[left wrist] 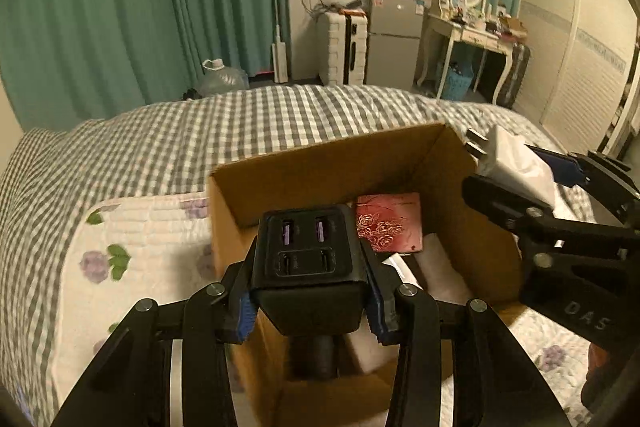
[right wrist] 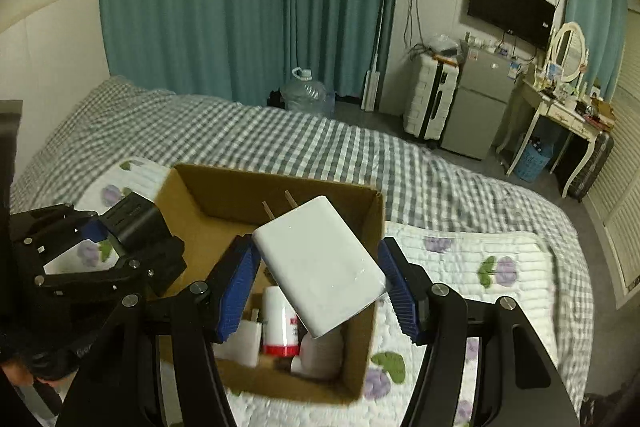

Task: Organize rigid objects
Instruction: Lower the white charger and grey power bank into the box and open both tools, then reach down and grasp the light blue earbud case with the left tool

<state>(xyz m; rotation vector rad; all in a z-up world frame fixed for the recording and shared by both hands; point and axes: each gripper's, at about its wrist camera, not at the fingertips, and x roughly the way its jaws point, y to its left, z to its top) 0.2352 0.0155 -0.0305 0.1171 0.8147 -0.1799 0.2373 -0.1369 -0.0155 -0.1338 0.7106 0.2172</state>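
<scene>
An open cardboard box [left wrist: 320,163] [right wrist: 360,355] sits on the bed. My left gripper [left wrist: 310,291] is shut on a black multi-port charger block [left wrist: 308,259] and holds it over the box's near left side; the block also shows in the right wrist view [right wrist: 136,223]. My right gripper [right wrist: 320,279] is shut on a white plug adapter [right wrist: 320,263] with two prongs, held tilted above the box; the adapter also shows in the left wrist view [left wrist: 516,163]. Inside the box lie a red rose-patterned card [left wrist: 390,223], a white bottle with a red band [right wrist: 280,323] and other white items.
The box rests on a white quilt with purple flowers [right wrist: 480,267] over a grey checked bedspread [right wrist: 280,143]. Beyond the bed are teal curtains, a water jug [right wrist: 306,93], a white suitcase [right wrist: 430,103], a small fridge and a dressing table.
</scene>
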